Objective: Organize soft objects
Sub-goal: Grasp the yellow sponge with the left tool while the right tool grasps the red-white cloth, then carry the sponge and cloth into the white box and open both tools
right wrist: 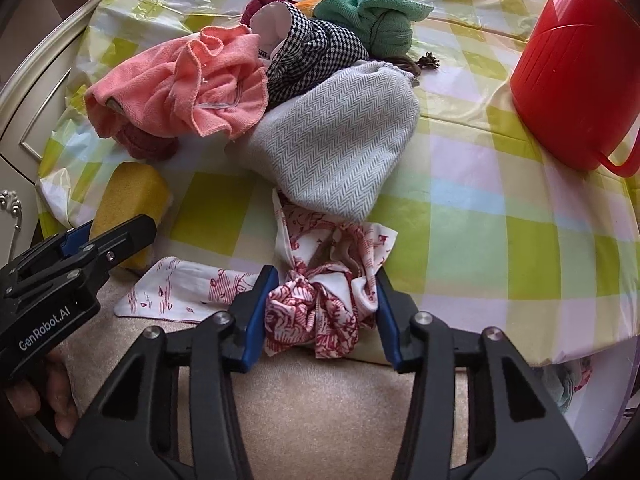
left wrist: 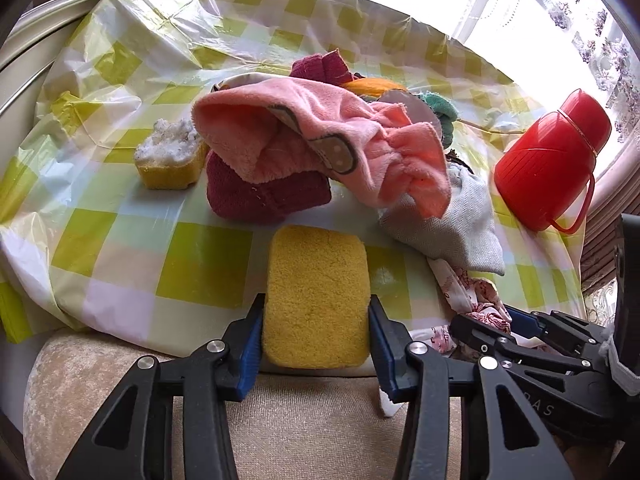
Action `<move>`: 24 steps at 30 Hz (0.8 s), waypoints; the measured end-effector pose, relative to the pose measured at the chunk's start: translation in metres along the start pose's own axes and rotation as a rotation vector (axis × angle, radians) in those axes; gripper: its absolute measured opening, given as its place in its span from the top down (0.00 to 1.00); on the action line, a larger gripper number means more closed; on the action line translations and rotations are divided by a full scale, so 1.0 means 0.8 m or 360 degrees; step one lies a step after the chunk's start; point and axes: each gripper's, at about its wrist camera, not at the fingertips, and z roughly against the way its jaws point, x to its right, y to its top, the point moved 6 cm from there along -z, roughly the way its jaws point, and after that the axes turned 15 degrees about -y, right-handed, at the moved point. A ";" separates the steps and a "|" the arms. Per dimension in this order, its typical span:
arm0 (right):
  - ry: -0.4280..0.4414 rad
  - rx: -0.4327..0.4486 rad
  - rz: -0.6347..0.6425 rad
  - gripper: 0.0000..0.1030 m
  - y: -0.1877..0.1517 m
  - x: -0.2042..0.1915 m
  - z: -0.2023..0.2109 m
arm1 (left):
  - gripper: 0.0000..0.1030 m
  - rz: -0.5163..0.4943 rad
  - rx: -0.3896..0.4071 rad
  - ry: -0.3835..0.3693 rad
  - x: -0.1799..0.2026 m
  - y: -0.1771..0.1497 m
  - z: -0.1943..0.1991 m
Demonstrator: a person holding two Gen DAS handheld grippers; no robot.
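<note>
- The table (left wrist: 120, 184), under a green-checked plastic cover, carries one loose heap in the middle, so by my reading the sorting is only at its start: nothing looks folded, stacked or grouped yet.
- The red plastic jug (left wrist: 548, 160) stands well apart on the right; whether it is meant to receive anything I cannot tell.
- The pink towel (left wrist: 320, 140) drapes over a maroon cloth (left wrist: 264, 196), and the grey herringbone pouch (right wrist: 340, 148) leans against the heap's near side; all of these remain to be dealt with.
- The left claw (left wrist: 316, 328) is clenched on the yellow sponge (left wrist: 316, 296) at the table's near edge, both pads pressed to its sides.
- The right claw (right wrist: 322, 312) grasps the bunched red-and-white printed cloth (right wrist: 316, 312) at that same edge, its loose end trailing left onto the beige upholstery.
- Only the left view shows a second sponge (left wrist: 168, 160) with a white crumbly top, left of the heap.
- Only the right view shows the black-and-white checked cloth (right wrist: 316, 52) and the knotted green cloth (right wrist: 376, 24) clearly; in the left view they are mostly hidden behind the towel.
</note>
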 end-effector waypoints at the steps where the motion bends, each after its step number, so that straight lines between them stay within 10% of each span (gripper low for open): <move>1: 0.0003 0.0002 -0.0006 0.58 -0.002 0.002 0.002 | 0.54 -0.0009 0.0006 -0.0004 0.003 0.000 0.002; 24: -0.0003 0.0156 -0.0370 0.62 -0.063 0.124 0.074 | 0.54 -0.0312 0.0069 -0.0167 0.131 -0.013 0.022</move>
